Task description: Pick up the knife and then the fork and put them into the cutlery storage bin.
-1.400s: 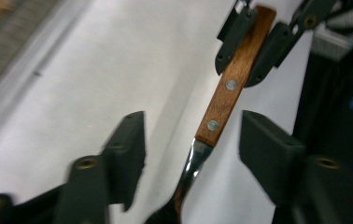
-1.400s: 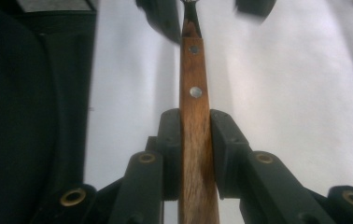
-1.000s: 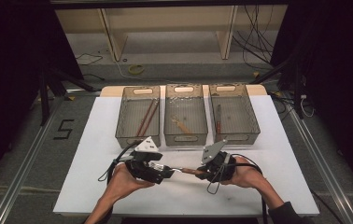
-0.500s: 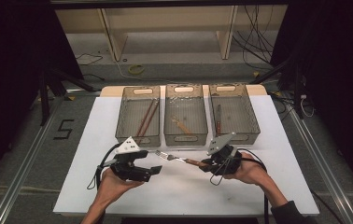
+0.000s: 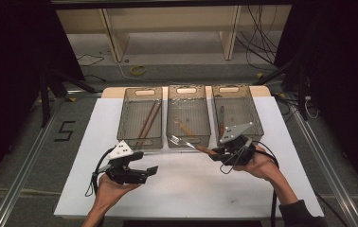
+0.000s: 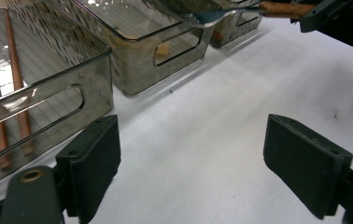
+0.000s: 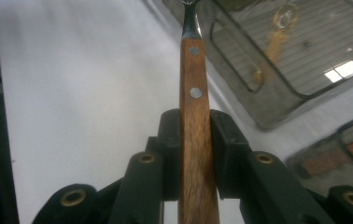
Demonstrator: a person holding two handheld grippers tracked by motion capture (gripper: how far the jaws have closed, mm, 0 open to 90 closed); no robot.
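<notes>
The left gripper [image 5: 152,170] has let go, its fingers just opened empty, leaving the fork [image 5: 190,144] clamped in the right gripper [image 5: 220,153] and lifted toward the counter's [image 5: 186,189] far edge

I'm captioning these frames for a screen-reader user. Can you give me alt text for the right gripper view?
The right gripper clamps the wooden handle of a fork, riveted, pointing away over the white table. A clear bin at upper right holds another wooden-handled utensil.
</notes>
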